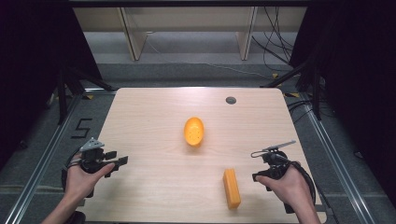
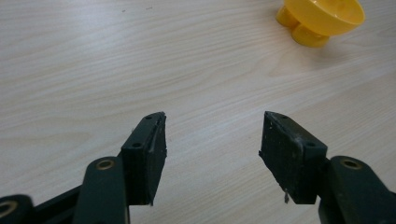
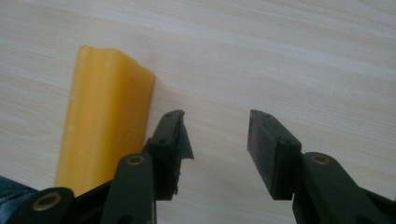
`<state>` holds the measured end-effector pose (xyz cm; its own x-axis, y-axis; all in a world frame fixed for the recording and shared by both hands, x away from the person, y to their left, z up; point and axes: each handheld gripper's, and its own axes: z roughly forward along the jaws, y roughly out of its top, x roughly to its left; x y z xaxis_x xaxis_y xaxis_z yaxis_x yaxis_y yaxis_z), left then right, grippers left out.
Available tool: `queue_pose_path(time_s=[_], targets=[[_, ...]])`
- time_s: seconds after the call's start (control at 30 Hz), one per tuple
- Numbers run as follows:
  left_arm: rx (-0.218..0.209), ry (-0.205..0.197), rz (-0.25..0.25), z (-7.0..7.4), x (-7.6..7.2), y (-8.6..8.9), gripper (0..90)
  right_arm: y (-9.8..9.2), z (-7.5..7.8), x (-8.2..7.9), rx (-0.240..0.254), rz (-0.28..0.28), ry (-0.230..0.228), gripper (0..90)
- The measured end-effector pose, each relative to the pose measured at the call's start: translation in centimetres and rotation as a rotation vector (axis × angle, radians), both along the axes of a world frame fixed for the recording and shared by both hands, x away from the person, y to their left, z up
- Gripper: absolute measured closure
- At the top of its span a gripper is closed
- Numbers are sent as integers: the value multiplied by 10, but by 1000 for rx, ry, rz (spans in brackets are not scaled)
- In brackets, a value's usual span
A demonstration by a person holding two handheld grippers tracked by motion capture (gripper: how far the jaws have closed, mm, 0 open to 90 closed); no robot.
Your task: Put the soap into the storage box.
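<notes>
1. A yellow oval dish (image 1: 194, 131) sits near the middle of the wooden table (image 1: 154, 186). The high view shows small holes in its bottom and nothing lying in it.
2. In the left gripper view the dish (image 2: 322, 18) stands on short round feet at the far right, well apart from the jaws.
3. An orange block (image 1: 231, 188) lies flat on the table toward the near right edge, its long side running away from the person.
4. The left gripper (image 1: 119, 163) is held over the near left part of the table; its jaws stand apart with bare wood between them.
5. The right gripper (image 3: 215, 140) has its jaws apart too, gripping nothing. The block (image 3: 105, 121) lies just outside its left jaw, not between the pads.
</notes>
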<state>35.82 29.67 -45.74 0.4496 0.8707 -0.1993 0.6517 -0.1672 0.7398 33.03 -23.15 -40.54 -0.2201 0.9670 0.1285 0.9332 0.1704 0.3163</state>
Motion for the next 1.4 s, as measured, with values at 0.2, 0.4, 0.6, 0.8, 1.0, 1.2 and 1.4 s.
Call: queue_pose_path(time_s=[0.2, 0.4, 0.6, 0.8, 1.0, 1.2, 1.4], targets=[[11, 17, -5, -3, 2, 3, 387, 23, 13, -5, -18, 25, 32, 561], [15, 26, -12, -4, 3, 0, 382, 41, 21, -9, 29, -6, 115, 488], [27, 19, -7, -4, 3, -2, 375, 53, 18, -8, 15, 3, 137, 442], [33, 26, -13, -3, 2, 0, 371, 66, 17, -6, 18, -2, 164, 429], [32, 33, -15, -4, 2, 1, 370, 82, 13, 1, -18, 1, 182, 413], [19, 35, -10, -5, 2, 1, 370, 93, -2, 7, -64, 0, 229, 416], [16, 46, -15, -6, 2, 0, 369, 98, -10, 11, -96, -11, 249, 435]])
